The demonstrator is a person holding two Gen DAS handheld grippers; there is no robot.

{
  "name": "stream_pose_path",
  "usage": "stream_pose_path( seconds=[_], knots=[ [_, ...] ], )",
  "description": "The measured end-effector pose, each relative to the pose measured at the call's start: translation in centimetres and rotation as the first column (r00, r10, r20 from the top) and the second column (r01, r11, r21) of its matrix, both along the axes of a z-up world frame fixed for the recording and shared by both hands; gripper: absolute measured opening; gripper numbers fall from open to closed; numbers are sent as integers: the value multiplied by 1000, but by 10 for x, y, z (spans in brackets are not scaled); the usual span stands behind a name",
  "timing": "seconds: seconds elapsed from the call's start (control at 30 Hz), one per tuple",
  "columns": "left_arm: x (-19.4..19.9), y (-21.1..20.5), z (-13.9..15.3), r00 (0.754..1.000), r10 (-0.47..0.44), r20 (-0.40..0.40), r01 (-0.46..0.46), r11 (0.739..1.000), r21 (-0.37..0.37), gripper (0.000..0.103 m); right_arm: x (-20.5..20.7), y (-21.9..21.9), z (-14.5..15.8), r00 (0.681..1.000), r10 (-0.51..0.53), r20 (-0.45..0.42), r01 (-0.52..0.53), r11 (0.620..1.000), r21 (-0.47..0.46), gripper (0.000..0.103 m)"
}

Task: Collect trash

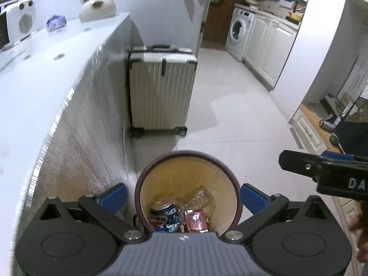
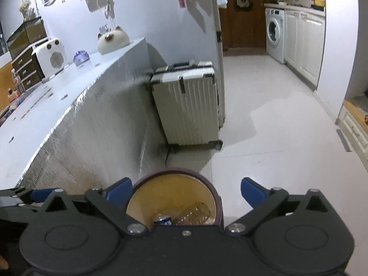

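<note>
A round trash bin (image 1: 147, 177) with a dark rim and tan inside stands on the floor by the counter's end. It holds a crushed blue Pepsi can (image 1: 164, 216), a clear plastic bottle (image 1: 200, 197) and a red wrapper (image 1: 195, 220). My left gripper (image 1: 184, 197) hangs open and empty above the bin's mouth. The right gripper's black body (image 1: 322, 170) shows at that view's right edge. In the right wrist view the bin (image 2: 214, 193), the can (image 2: 163, 219) and the bottle (image 2: 193, 214) lie below my open, empty right gripper (image 2: 186, 192).
A white counter (image 1: 46, 73) runs along the left with a small heater (image 1: 19, 21), a cat-shaped ornament (image 1: 97, 7) and a blue glass piece (image 1: 56, 21). A white ribbed suitcase (image 1: 162, 89) stands behind the bin. A washing machine (image 1: 239, 32) and cabinets line the far right.
</note>
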State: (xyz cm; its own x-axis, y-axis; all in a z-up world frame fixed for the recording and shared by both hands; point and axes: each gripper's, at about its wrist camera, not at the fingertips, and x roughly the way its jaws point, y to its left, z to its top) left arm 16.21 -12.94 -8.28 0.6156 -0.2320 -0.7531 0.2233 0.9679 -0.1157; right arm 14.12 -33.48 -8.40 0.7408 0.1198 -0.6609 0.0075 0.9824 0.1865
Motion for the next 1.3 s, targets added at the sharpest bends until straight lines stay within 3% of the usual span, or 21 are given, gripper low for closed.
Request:
stream_pose_path(
  seconds=[0.27,0.57,0.73,1.3],
  knots=[
    [-31,17,43,996,-2,88,1,1000,11,103,-23,4,27,998,-10,60,9,1000,12,103],
    [-59,51,60,992,39,117,-41,999,9,103,-56,16,49,995,-10,100,12,1000,-19,103],
    [-76,66,65,990,68,121,-72,997,31,103,-70,26,55,996,-25,91,33,996,-80,103],
    [-93,92,55,986,140,92,-148,985,84,103,-93,45,36,998,-45,-47,41,996,-80,103]
  ],
)
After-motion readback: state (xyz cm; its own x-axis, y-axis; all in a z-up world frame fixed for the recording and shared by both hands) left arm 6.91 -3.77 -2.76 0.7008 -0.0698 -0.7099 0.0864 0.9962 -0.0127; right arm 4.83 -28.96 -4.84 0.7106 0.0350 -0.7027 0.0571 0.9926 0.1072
